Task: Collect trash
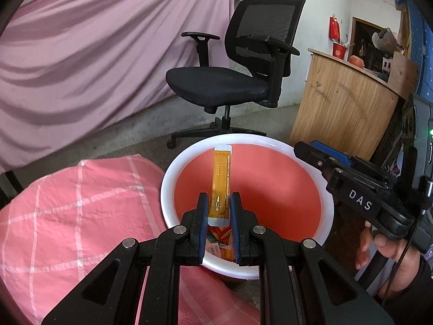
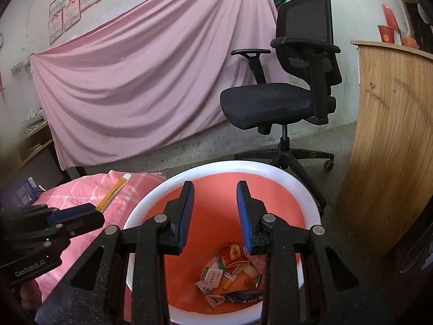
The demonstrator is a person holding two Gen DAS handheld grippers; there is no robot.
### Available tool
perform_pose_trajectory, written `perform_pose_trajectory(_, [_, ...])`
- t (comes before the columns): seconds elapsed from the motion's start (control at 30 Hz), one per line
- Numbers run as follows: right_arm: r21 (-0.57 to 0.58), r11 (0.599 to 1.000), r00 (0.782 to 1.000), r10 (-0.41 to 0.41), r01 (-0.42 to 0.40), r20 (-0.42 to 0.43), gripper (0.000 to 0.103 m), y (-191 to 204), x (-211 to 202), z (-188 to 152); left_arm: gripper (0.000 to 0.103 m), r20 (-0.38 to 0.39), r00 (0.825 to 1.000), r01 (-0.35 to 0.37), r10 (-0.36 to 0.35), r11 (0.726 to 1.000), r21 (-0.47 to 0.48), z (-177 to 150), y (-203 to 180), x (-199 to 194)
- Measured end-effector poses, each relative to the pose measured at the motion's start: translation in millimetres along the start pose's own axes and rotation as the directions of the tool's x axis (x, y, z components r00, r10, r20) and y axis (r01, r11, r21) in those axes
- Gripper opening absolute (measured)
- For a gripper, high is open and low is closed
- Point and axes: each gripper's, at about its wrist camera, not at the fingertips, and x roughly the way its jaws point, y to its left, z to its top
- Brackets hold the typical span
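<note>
Overhead, left tool (image 1: 219,200) clamped on slim glossy orange sachet (image 1: 221,178) above round orange white-rimmed bin (image 1: 328,205); right tool (image 2: 215,189) wide open, empty.

A long, narrow orange-yellow sachet (image 1: 220,182) with white sealed ends stands nearly upright in the centre of the left wrist view, its lower part pinched between two blue-padded fingers and its top end reaching up to the far rim of the bin; dark print runs along its length (the digits look like 250203). In the right wrist view the same sachet (image 2: 112,193) appears at mid-left, tilted, seen edge-on over pink checked cloth.

The bin (image 1: 328,203) is round, with a white rim and a salmon-red inner wall, filling the lower centre of both views. At its bottom lies a heap of crumpled wrappers (image 2: 232,276): orange, white, green-printed and one dark blue.
</note>
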Motion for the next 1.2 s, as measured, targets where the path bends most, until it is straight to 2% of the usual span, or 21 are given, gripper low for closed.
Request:
perform_pose_trajectory(0.13, [-0.002,1.000,1.000,-0.006,0.006,-0.010,0.056,-1,2,0,0.013,-0.015,1.000,0.006,-0.006,1.000,-0.018,1,4,1])
perform_pose_trajectory(0.3, [0.007,1.000,1.000,-0.012,0.012,-0.013,0.063,-6,4,2,0.022,-0.003,1.000,-0.013,0.013,1.000,-0.023,2,9,-5])
perform_pose_trajectory(0.43, [0.003,1.000,1.000,-0.016,0.016,-0.009,0.072,-4,2,3,0.039,0.031,0.998,-0.048,0.049,0.998,-0.051,2,20,-15])
perform_pose_trajectory(0.5, [0.000,1.000,1.000,-0.018,0.018,-0.004,0.078,-2,1,3,0.043,0.049,0.996,-0.071,0.075,0.995,-0.077,1,26,-22])
perform_pose_trajectory(0.53, [-0.001,1.000,1.000,-0.021,0.021,-0.001,0.081,-2,1,4,0.048,0.056,0.994,-0.086,0.091,0.993,-0.085,1,29,-25])
perform_pose_trajectory(0.6, [-0.001,1.000,0.999,-0.031,0.031,0.011,0.096,-1,-1,5,0.062,0.075,0.988,-0.129,0.137,0.986,-0.101,0,34,-32])
perform_pose_trajectory(0.63, [0.002,0.999,0.999,-0.036,0.036,0.020,0.103,0,-2,5,0.076,0.086,0.982,-0.156,0.166,0.982,-0.107,0,37,-37])
perform_pose_trajectory(0.67, [0.006,0.999,0.999,-0.039,0.039,0.029,0.103,1,-3,6,0.090,0.101,0.976,-0.181,0.193,0.977,-0.113,-1,39,-41])
perform_pose_trajectory(0.73, [0.013,0.999,0.998,-0.040,0.039,0.051,0.103,3,-8,7,0.097,0.156,0.952,-0.245,0.264,0.961,-0.127,-3,44,-54])
perform_pose_trajectory(0.8, [0.016,0.999,0.996,-0.046,0.045,0.072,0.103,6,-11,9,0.098,0.185,0.940,-0.264,0.286,0.955,-0.134,-7,47,-61])
perform_pose_trajectory(1.07, [-0.028,1.000,0.983,0.003,0.002,0.182,0.103,35,-30,6,0.101,0.229,0.928,-0.252,0.295,0.947,-0.199,-28,66,-91])
perform_pose_trajectory(1.2, [-0.050,0.999,0.972,0.001,0.011,0.234,0.103,53,-41,-2,0.101,0.243,0.912,-0.286,0.330,0.937,-0.199,-41,70,-106])
